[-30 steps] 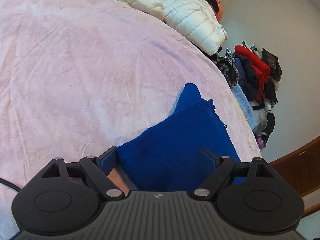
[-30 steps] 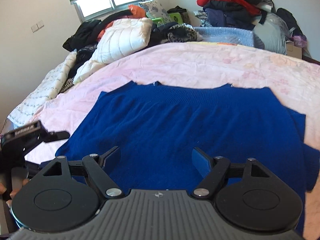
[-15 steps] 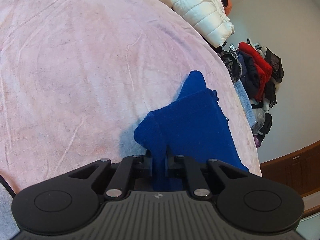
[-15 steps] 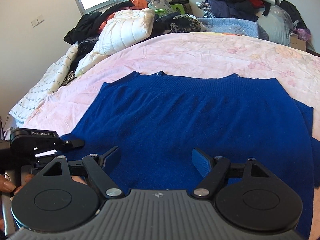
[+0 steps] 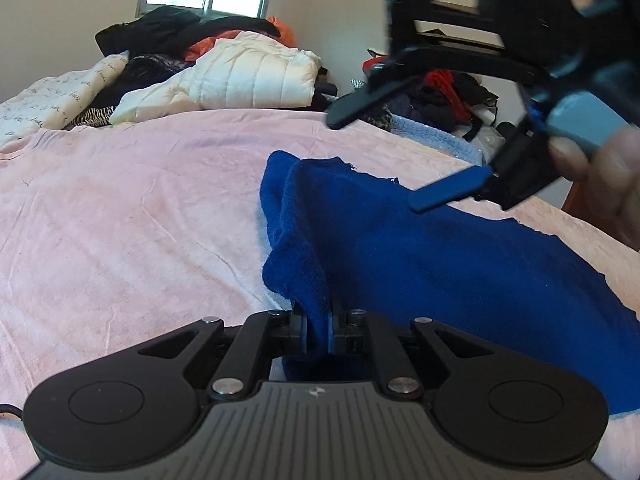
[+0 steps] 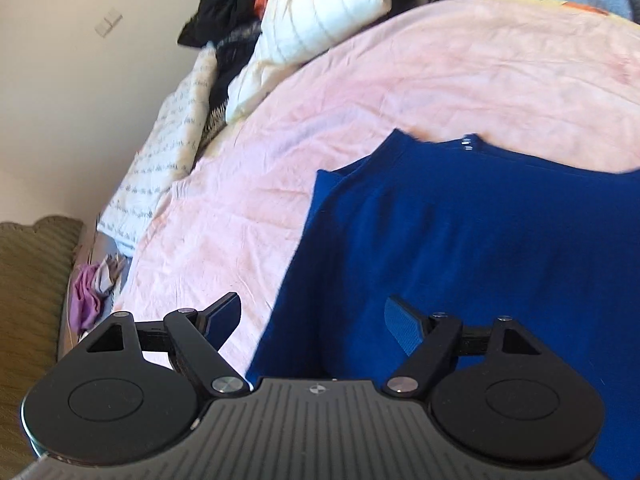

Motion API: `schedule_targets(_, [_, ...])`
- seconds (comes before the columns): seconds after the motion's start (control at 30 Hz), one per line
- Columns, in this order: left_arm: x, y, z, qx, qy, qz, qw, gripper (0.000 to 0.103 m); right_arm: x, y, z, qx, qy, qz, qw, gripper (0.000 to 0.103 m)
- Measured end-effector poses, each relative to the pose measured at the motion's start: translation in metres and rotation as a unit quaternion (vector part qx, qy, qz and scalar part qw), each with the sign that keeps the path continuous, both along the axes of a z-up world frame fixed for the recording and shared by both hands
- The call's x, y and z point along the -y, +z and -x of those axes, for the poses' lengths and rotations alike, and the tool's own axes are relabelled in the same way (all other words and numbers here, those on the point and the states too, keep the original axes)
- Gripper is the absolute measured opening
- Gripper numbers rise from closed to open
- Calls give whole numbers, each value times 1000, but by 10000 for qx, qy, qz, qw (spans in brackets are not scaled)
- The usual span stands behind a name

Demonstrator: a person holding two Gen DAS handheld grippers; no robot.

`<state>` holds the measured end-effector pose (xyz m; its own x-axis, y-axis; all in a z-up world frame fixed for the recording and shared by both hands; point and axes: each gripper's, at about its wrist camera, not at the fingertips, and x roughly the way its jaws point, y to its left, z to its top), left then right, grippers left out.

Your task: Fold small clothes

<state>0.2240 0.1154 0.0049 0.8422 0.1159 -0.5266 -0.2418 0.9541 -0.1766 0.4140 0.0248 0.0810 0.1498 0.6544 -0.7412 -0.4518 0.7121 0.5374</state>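
blue knit sweater [image 5: 440, 264], fuzzy and soft, lies spread on a wrinkly pink sheet [image 5: 120, 208]. left gripper [image 5: 318, 332] has its jaws clamped tight on a bunched fold of the knit, which humps up right ahead of them. right gripper [image 6: 312, 320] hangs with jaws wide apart, nothing between the pads, sweater edge just below. only the left view catches a hand [image 5: 616, 184] holding the right gripper; only the right view shows an olive ribbed cushion [image 6: 28, 288] off to the left.
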Motion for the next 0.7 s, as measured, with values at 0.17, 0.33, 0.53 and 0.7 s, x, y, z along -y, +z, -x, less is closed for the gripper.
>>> schedule_targets(0.17, [-14,-5,1,-20,132,465,9988,8,-57,-10,-4,144,383,816,9958,77])
schedule_targets(0.33, [-11,-3,7,114,46,439,9990,8,-98,-26,4,480,785,1633,9823,64])
schedule_targets(0.53, [-13,-4,6,121,21,470,9988,8,-127,-38,12,869,1236,2364,9598,70])
schedule_targets(0.7, [-16,-6,5,100,35,508,9987,8,-135,-40,9,856,1483,2424,9550,68])
